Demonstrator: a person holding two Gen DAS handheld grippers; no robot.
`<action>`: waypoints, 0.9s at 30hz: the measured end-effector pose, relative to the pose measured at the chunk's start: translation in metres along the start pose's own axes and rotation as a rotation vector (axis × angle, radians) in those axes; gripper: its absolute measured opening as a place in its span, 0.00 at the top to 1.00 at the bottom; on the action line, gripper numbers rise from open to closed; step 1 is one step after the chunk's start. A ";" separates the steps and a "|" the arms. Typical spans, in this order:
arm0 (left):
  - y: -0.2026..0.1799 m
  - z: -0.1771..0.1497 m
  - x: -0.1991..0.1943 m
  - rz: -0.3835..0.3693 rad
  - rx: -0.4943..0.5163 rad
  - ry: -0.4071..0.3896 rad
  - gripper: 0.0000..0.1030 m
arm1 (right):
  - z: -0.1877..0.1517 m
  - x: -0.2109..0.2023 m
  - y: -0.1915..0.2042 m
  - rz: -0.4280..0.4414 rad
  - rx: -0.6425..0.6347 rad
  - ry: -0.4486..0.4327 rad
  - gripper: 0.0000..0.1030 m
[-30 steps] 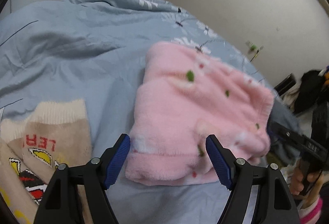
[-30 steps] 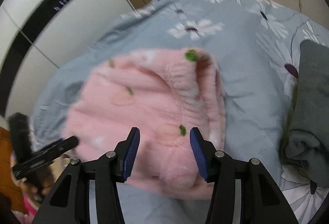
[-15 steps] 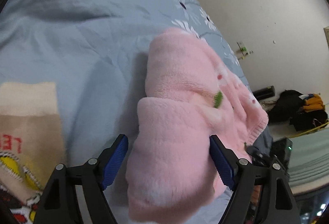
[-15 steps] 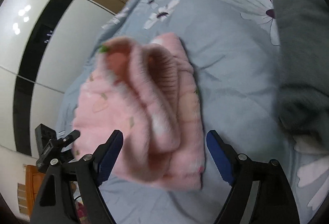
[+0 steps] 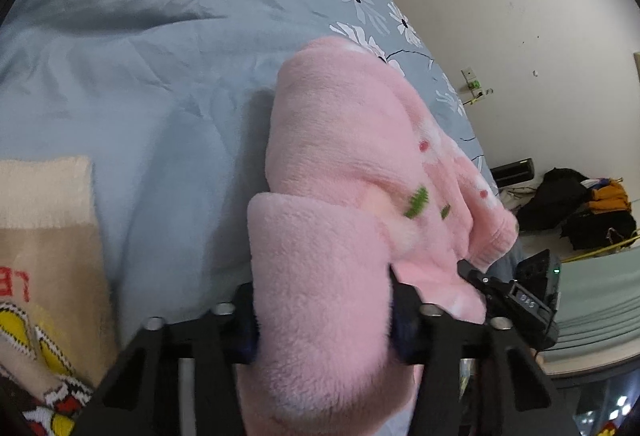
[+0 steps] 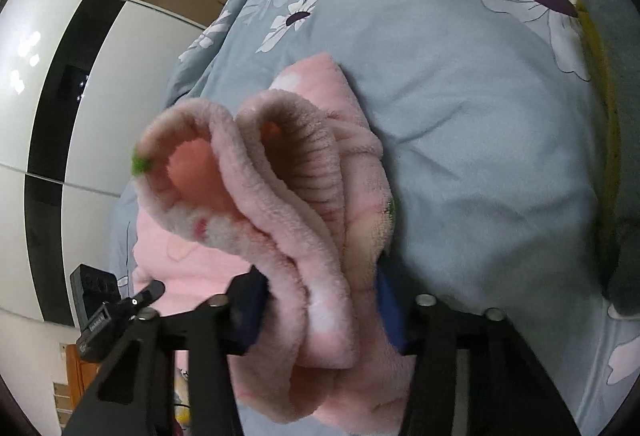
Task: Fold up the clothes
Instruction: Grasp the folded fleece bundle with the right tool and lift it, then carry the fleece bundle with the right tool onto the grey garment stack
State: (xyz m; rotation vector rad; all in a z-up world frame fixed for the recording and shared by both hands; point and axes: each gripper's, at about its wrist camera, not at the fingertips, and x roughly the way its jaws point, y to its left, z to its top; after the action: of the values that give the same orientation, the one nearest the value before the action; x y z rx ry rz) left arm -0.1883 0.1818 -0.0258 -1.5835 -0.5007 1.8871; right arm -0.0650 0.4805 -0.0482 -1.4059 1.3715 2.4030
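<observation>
In the left wrist view, our left gripper (image 5: 324, 320) is clamped on a thick folded end of the pink fleece garment (image 5: 360, 172). The garment runs away from this gripper toward the far edge of the bed (image 5: 132, 48), and the right gripper (image 5: 504, 292) shows at its other near corner. A beige knitted garment (image 5: 44, 236) lies at the left, apart from the pink one.

In the right wrist view, our right gripper (image 6: 320, 312) is closed on several bunched layers of the pink fleece garment (image 6: 280, 196) (we count at least three folds between the fingers). Both grippers hold the same near side, so we judge that the next move carries it forward over the far part. We count one pink garment, one beige garment and two grippers.
</observation>
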 end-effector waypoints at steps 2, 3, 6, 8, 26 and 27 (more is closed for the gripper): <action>-0.009 -0.003 -0.008 0.010 0.023 -0.012 0.62 | -0.002 -0.009 0.007 0.023 -0.021 -0.024 0.64; -0.017 -0.005 -0.014 0.014 0.043 -0.020 0.63 | -0.003 -0.013 0.011 0.035 -0.032 -0.036 0.65; -0.040 -0.012 -0.029 0.018 0.095 -0.040 0.64 | -0.009 -0.035 0.022 0.064 -0.064 -0.065 0.66; -0.062 -0.017 -0.040 0.006 0.139 -0.053 0.64 | -0.009 -0.057 0.025 0.077 -0.083 -0.085 0.66; -0.345 -0.026 0.115 -0.224 0.554 0.140 0.64 | 0.021 -0.340 -0.081 -0.158 0.003 -0.493 0.66; -0.350 -0.026 0.129 -0.228 0.555 0.151 0.64 | 0.021 -0.344 -0.095 -0.159 0.025 -0.500 0.66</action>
State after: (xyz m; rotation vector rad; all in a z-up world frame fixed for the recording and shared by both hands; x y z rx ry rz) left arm -0.0995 0.5234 0.0975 -1.2255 -0.0707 1.5438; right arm 0.1641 0.6810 0.1400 -0.7869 1.1105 2.3909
